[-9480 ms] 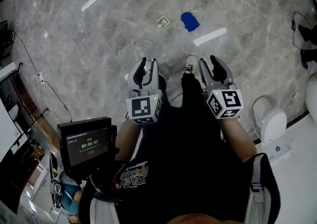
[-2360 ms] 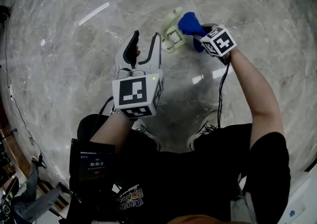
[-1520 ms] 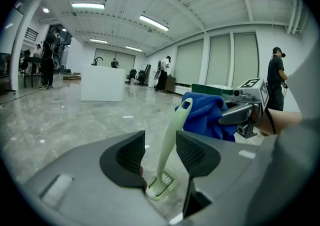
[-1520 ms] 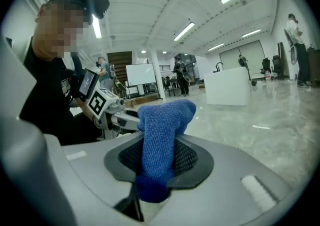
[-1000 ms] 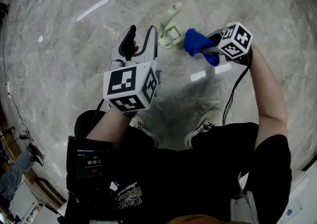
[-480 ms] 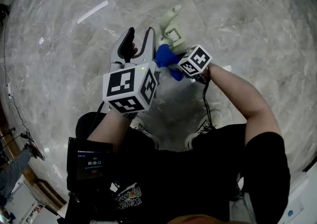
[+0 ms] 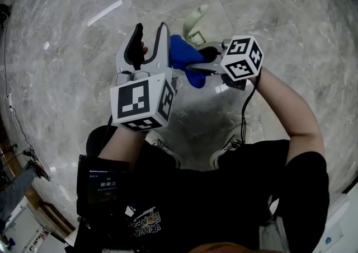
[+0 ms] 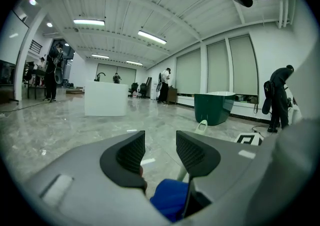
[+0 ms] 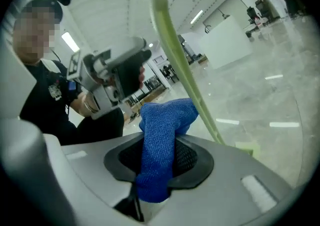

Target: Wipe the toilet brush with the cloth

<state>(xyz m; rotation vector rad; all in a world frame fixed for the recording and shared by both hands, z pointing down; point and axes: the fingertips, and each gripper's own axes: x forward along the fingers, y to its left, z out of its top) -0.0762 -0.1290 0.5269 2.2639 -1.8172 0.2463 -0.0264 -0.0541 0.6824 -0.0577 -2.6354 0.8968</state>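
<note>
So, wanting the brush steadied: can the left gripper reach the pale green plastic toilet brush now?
Probably yes: the left gripper has its jaws apart, gripping nothing, and the pale green toilet brush stands just ahead. Only the blue cloth clamped in the right gripper crowds the gap.

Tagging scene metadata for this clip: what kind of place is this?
Probably a large open indoor hall, maybe a showroom or test lab rather than a home bathroom: wide polished marble-look floor, long strip lights overhead, and what looks like a dark green freestanding tub.
</note>
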